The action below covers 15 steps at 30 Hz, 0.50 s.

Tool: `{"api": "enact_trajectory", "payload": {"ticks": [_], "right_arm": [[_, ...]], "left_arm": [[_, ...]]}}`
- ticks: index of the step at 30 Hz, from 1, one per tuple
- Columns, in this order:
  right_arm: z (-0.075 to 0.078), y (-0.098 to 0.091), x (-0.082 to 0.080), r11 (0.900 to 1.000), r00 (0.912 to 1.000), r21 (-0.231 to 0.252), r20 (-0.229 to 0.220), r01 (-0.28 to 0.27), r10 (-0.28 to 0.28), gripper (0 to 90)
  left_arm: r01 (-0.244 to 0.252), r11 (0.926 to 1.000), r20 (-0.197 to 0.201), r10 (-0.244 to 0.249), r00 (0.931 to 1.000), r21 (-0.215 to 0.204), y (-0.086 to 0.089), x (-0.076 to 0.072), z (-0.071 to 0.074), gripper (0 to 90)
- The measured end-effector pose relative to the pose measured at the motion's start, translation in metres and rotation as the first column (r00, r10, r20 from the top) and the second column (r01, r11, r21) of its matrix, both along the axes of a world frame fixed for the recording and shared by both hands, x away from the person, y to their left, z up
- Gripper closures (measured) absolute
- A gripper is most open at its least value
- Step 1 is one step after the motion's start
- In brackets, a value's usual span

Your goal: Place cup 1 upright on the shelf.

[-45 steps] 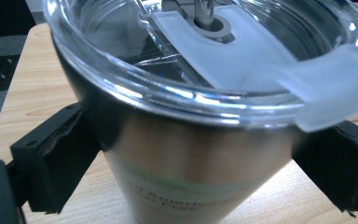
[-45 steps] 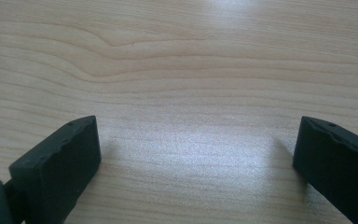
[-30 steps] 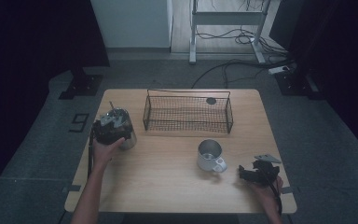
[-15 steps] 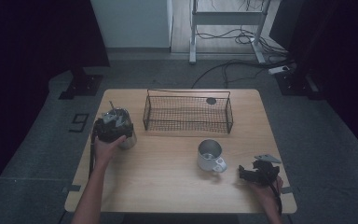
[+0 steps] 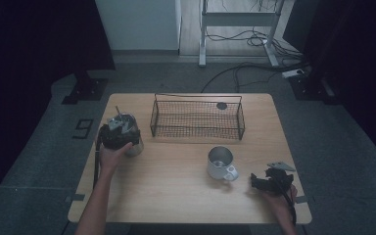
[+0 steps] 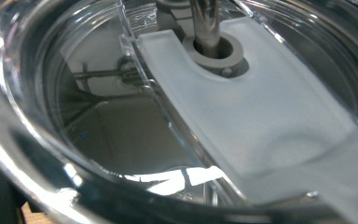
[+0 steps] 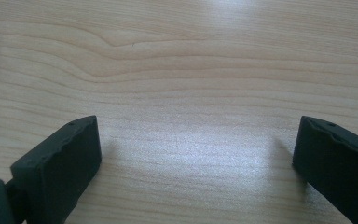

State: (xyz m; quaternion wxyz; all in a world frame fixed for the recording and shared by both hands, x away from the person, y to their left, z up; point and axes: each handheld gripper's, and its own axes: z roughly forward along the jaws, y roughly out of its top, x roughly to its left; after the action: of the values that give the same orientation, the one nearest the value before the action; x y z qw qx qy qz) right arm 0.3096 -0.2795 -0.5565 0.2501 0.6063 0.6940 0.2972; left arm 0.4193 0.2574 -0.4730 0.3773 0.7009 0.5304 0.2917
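Left gripper (image 5: 120, 134) on tumbler (image 5: 132, 131) at frame left, jaw state unclear; right gripper (image 5: 267, 182) idle, jaws spread; next, probably lift toward basket (image 5: 197, 117).

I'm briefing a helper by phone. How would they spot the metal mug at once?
On the wooden table, look in front of the black wire basket, toward its right end. The metal mug stands there upright and open-topped, with a side handle; the left gripper covers the clear-lidded tumbler far left.

black grippers (image 5: 269, 182), blocky matte fingers (image 7: 58, 170)
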Motion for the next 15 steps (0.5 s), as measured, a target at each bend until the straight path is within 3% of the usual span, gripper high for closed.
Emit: {"api": "enact_trajectory", "payload": {"ticks": [8,15], "right_arm": [[0.0,0.0,0.0,1.0,1.0,0.0,0.0,0.0,0.0,0.6],[0.0,0.0,0.0,1.0,1.0,0.0,0.0,0.0,0.0,0.6]], "left_arm": [[0.023,0.9988,0.022,-0.022,0.9995,-0.043,-0.001,-0.01,0.01,4.1],[0.018,0.9983,0.038,-0.016,0.9991,-0.056,0.003,-0.018,0.019,4.1]]}}
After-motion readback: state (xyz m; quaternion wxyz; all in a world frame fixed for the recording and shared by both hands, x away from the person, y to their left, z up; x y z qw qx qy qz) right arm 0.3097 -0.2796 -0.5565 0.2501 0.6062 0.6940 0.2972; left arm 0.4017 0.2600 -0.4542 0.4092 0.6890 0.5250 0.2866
